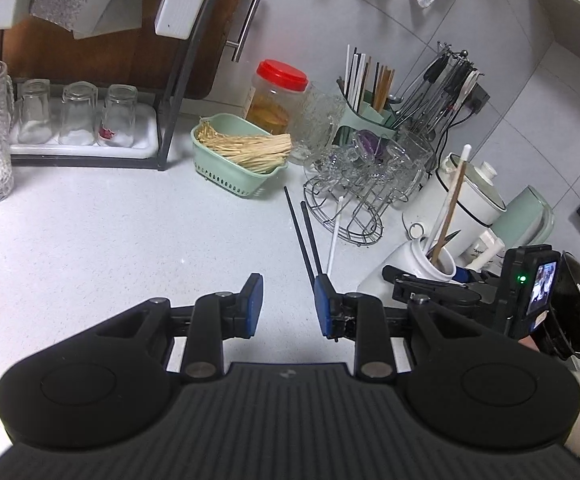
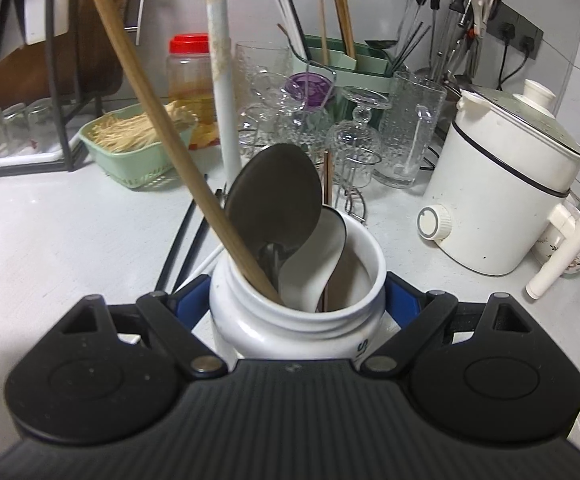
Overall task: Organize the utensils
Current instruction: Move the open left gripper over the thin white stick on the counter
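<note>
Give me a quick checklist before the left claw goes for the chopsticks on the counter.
1. Left claw open and empty: ok.
2. Black chopsticks lying loose on the counter, ahead of the claw: ok.
3. White chopstick beside them, apart from the pair: ok.
4. Right claw clamped on the white jar: ok.
5. Jar upright, with room beside the spoons: ok.
6. Chopsticks clear of the wire glass rack: cannot tell.

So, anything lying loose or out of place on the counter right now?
Yes. Two black chopsticks and a white chopstick lie loose on the counter, beside the wire rack, instead of standing in the white jar or the green holder.
</note>
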`<state>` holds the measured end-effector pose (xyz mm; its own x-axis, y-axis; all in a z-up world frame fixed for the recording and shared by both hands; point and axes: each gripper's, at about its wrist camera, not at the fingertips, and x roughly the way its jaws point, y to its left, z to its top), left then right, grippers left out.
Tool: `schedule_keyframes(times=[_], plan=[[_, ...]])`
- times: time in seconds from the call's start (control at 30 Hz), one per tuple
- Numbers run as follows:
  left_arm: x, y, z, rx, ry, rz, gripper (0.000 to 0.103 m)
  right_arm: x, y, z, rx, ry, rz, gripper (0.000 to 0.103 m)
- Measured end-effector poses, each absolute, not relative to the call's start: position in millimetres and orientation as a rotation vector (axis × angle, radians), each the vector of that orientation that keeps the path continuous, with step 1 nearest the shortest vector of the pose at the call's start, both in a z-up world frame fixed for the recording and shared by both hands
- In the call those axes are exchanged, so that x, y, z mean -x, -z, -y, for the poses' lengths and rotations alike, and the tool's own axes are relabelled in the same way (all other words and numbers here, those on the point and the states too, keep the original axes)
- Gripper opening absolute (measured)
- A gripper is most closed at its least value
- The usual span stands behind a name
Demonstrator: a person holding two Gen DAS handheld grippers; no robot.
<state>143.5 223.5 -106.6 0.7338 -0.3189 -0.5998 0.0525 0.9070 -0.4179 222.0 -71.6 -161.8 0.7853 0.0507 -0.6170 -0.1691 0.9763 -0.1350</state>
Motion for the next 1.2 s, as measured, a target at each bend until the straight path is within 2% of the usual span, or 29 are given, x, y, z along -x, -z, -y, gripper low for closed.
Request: schedule_keyframes(times=[0.63, 1.2], plan=[[-258, 148, -153, 0.316, 0.313, -0.840, 0.032, -233, 162, 89, 0.215, -0.187, -0.661, 0.092], [-389, 217, -69, 0.147, 0.435, -0.931, 0.032, -229, 159, 98, 0.259, -0.263, -0.684, 0.092]])
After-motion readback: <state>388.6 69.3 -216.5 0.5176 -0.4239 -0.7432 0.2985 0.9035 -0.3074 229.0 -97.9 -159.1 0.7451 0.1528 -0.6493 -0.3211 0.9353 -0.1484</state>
